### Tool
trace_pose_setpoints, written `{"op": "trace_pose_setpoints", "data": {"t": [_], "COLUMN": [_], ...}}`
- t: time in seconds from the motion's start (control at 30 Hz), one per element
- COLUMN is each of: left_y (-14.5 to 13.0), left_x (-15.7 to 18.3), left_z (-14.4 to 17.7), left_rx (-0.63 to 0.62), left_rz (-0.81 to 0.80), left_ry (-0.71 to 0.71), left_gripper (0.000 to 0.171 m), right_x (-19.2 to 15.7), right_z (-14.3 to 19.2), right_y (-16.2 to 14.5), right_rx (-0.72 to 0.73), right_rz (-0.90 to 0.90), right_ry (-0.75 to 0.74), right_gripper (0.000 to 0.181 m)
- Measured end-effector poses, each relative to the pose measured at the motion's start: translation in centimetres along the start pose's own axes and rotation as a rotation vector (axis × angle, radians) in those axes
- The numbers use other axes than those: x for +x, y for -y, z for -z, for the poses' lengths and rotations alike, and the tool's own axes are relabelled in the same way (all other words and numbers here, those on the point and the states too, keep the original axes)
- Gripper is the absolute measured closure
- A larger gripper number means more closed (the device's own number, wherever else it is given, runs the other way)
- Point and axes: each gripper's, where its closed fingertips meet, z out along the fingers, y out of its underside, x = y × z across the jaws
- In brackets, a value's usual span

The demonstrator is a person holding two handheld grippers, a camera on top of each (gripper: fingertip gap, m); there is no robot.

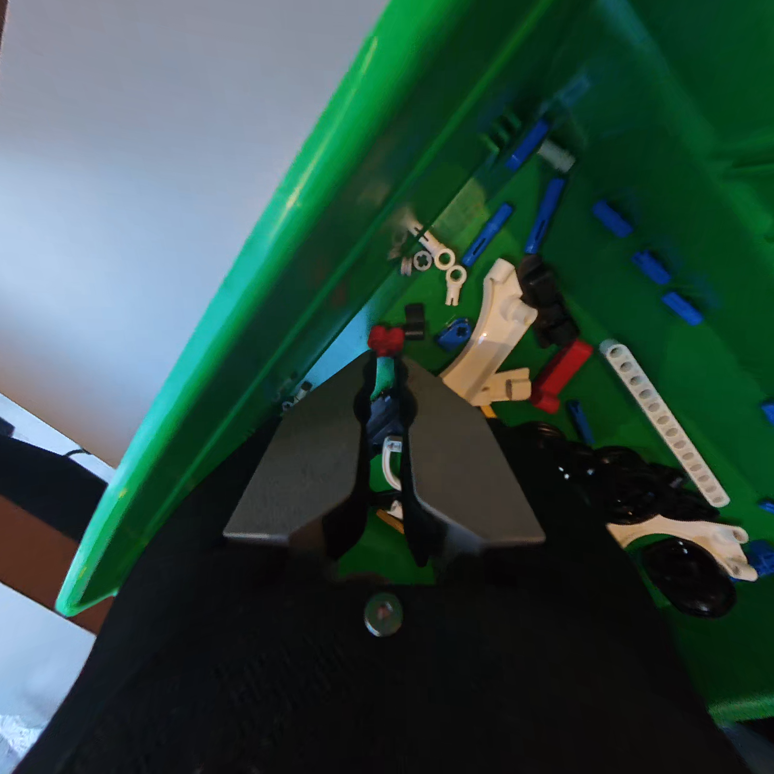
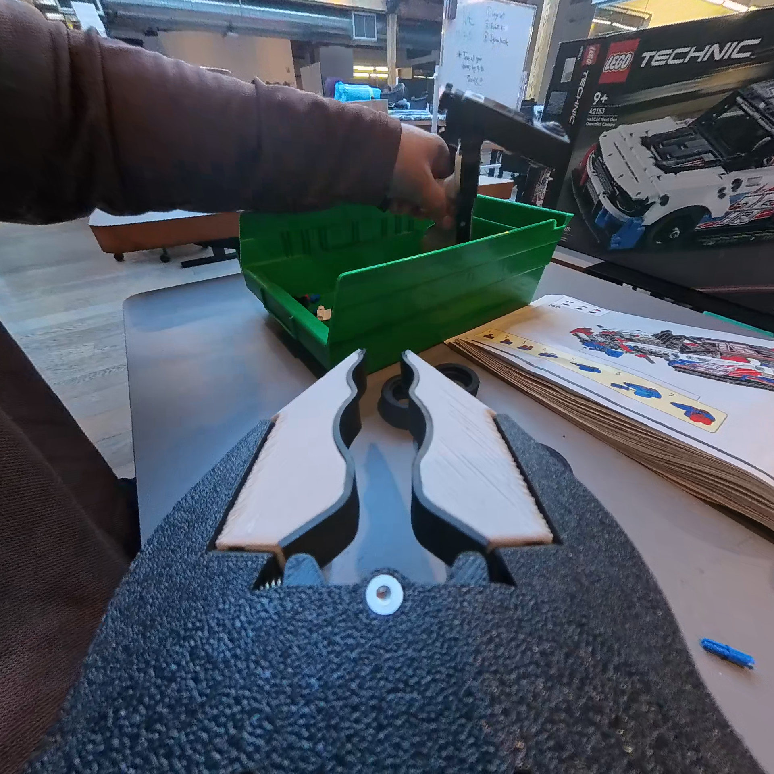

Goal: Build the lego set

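In the left wrist view my left gripper point(image 1: 385, 358) is down inside a green bin point(image 1: 293, 251) of loose Lego parts. Its jaws stand a narrow gap apart, with bin floor showing between them. A small red connector point(image 1: 385, 338) lies just beyond the fingertips, by the bin wall. In the right wrist view a hand holds that gripper's body point(image 2: 465, 188) in the bin point(image 2: 439, 293); its tips are hidden. My right gripper point(image 2: 382, 354) hovers over the grey table point(image 2: 209, 398), jaws slightly apart and empty, in front of two black tyres point(image 2: 393, 404).
The bin also holds a white curved panel point(image 1: 494, 331), a red beam point(image 1: 561, 375), a long white beam point(image 1: 661, 419), blue pins point(image 1: 488, 234) and black parts point(image 1: 628, 473). An open instruction booklet point(image 2: 586, 398), the set's box point(image 2: 670, 146) and a loose blue pin point(image 2: 726, 658) lie at right. Some 35 centimetres of space lies between my two pairs of fingers.
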Motion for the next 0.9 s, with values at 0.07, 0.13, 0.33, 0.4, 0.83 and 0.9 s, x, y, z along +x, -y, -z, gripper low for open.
{"op": "trace_pose_setpoints", "data": {"t": [0.07, 0.13, 0.33, 0.4, 0.83, 0.9], "left_y": [0.2, 0.3, 0.4, 0.3, 4.4, 5.5], "left_x": [0.2, 0.1, -0.1, -0.3, 17.2, 23.4], "left_z": [0.0, 0.0, 0.4, 1.4, 18.6, 18.7], "left_rx": [0.016, 0.021, 0.034, 0.059, 0.588, 0.62], "left_rz": [-0.002, 0.0, -0.01, -0.031, -0.251, -0.337], "left_ry": [-0.016, -0.015, -0.007, 0.027, -0.077, -0.164], "left_gripper": [0.165, 0.163, 0.166, 0.166, 0.167, 0.167], "right_x": [-0.1, -0.1, -0.2, -0.3, -2.0, -3.5], "right_z": [0.0, 0.0, -0.1, 0.0, -0.1, 0.0], "right_y": [0.0, 0.0, -0.1, -0.1, 0.0, 0.2], "right_rx": [-0.002, -0.002, -0.006, -0.005, -0.005, 0.006], "right_rz": [0.003, 0.008, 0.013, 0.015, 0.078, 0.091], "right_ry": [0.002, 0.001, 0.003, 0.003, 0.051, 0.099], "right_gripper": [0.166, 0.166, 0.166, 0.166, 0.167, 0.167]}}
